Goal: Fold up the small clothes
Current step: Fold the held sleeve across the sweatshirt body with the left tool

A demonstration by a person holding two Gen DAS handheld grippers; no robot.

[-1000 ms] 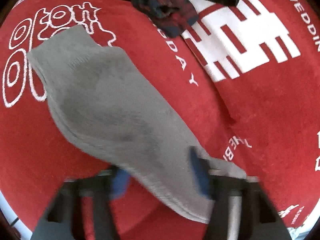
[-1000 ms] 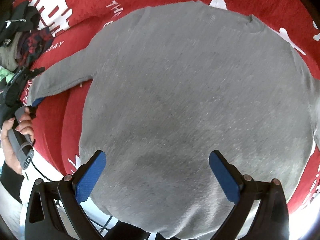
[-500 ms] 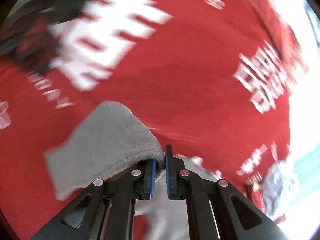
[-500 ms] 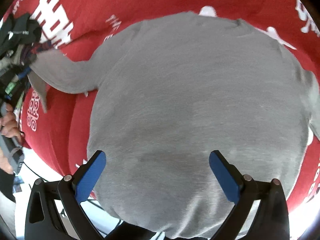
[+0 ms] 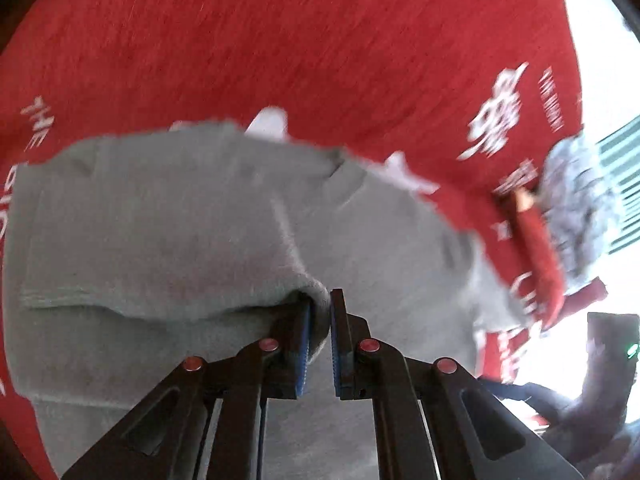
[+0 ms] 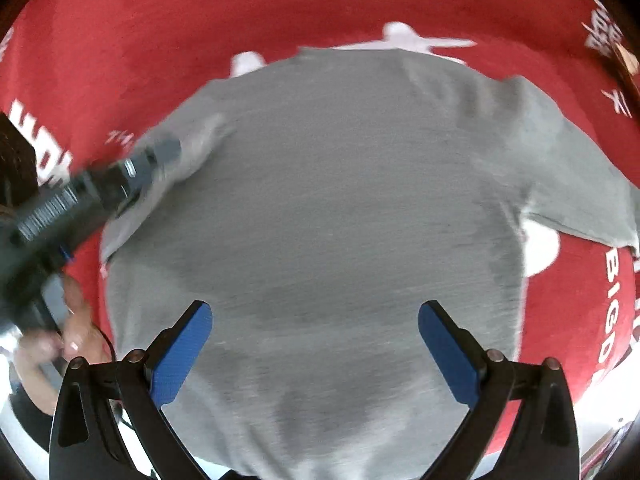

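Observation:
A small grey long-sleeved top [image 6: 352, 216] lies spread flat on a red blanket [image 6: 160, 40]. My left gripper [image 5: 319, 312] is shut on the cuff of its left sleeve [image 5: 168, 248] and holds the sleeve over the body of the top; it also shows in the right wrist view [image 6: 132, 176], reaching in from the left. My right gripper [image 6: 316, 344] is open and empty, hovering over the hem end of the top, one blue pad [image 6: 180, 356] on each side. The other sleeve [image 6: 580, 200] lies stretched out to the right.
The red blanket with white lettering [image 5: 496, 120] covers the whole surface. A grey-white patterned cloth [image 5: 576, 208] lies at its right edge in the left wrist view. The person's hand [image 6: 76, 320] shows at the lower left of the right wrist view.
My left gripper closed on the sleeve cuff, lifted it, and carried it inward over the body of the top. My right gripper stayed open over the hem and shifted a little.

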